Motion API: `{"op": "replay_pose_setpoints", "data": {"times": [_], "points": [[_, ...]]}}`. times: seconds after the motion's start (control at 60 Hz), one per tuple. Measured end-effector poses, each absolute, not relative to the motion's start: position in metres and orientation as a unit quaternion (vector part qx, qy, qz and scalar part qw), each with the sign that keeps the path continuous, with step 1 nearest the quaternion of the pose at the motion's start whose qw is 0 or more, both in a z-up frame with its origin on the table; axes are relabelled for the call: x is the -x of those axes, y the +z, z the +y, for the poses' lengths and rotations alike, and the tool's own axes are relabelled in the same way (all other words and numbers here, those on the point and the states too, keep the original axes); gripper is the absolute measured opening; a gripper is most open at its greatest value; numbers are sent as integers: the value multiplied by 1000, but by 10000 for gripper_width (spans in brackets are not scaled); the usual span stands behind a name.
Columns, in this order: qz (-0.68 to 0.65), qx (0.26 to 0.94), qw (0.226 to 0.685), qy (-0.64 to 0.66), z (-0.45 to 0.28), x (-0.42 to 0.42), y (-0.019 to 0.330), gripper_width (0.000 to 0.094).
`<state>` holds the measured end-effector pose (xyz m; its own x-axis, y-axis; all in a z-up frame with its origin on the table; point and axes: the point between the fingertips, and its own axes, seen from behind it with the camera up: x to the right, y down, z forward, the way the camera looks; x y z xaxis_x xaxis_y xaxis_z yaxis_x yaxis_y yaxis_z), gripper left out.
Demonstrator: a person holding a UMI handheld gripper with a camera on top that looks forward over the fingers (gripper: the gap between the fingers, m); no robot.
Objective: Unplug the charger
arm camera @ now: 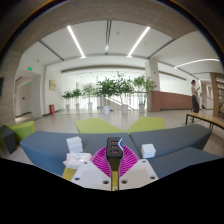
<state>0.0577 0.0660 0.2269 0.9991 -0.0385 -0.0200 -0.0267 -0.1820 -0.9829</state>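
Observation:
My gripper [114, 158] is shut on a small black charger [114, 146] with a row of orange-lit ports on its face. Both magenta pads [100, 160] press on its sides, and it stands upright between the fingertips. It is lifted above a grey surface [50, 150]. No socket or cable shows; whatever lies below the charger is hidden by the fingers.
A white box [75, 145] lies on the grey surface left of the fingers and another [148, 151] to the right. A yellow thing [68, 172] shows by the left finger. Beyond are a wide lobby floor, potted plants [110, 90], and a person [196, 95] standing far right.

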Motion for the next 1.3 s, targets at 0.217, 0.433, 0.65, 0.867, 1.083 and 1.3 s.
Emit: {"op": "replay_pose_setpoints", "data": {"times": [0.217,0.433,0.65,0.867,1.083,1.3], "points": [[34,847,530,-26,51,-112,114,63],[36,907,418,-27,36,-123,-7,85],[34,914,404,-27,41,-125,-16,469],[72,908,413,-11,25,-134,4,831],[50,894,446,-1,-34,-125,81,834],[18,881,472,-9,-119,-103,137,832]]}}
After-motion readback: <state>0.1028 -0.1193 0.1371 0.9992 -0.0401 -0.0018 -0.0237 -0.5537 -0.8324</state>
